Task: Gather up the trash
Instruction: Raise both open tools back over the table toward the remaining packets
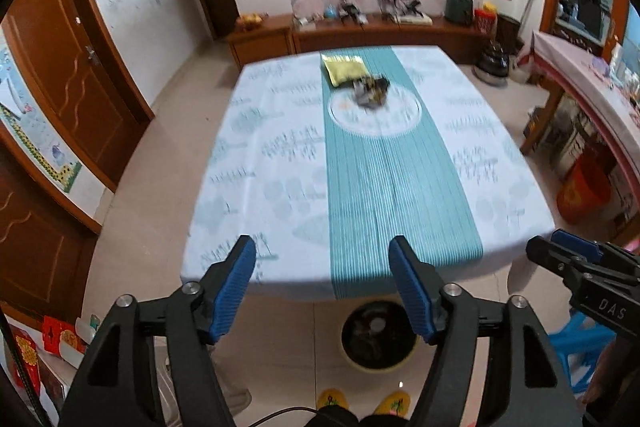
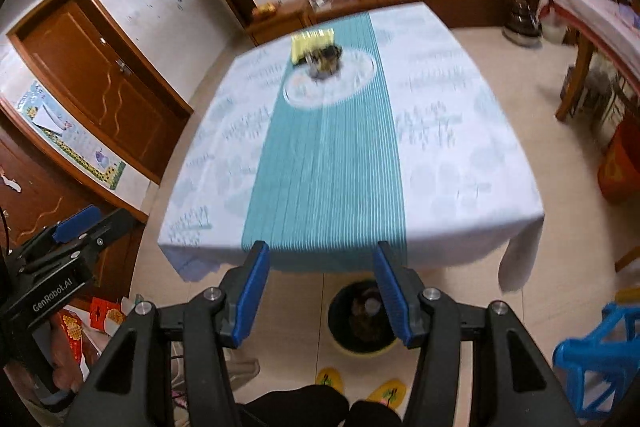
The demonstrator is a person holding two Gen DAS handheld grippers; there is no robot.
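Observation:
A crumpled dark wrapper (image 1: 372,90) lies on a round white mat (image 1: 376,111) at the far part of the table, and a yellow packet (image 1: 345,68) lies just behind it. Both also show in the right wrist view, the wrapper (image 2: 325,61) and the packet (image 2: 310,43). A dark trash bin (image 1: 376,335) with a yellow rim stands on the floor below the table's near edge; it also shows in the right wrist view (image 2: 366,323). My left gripper (image 1: 322,259) is open and empty above the near edge. My right gripper (image 2: 320,263) is open and empty too.
The table (image 1: 256,155) has a white cloth with a teal striped runner (image 1: 384,195). A blue plastic stool (image 2: 596,355) stands at the right. A red bucket (image 1: 580,191) and another table (image 1: 580,67) are at the right. Brown doors (image 1: 68,67) line the left wall.

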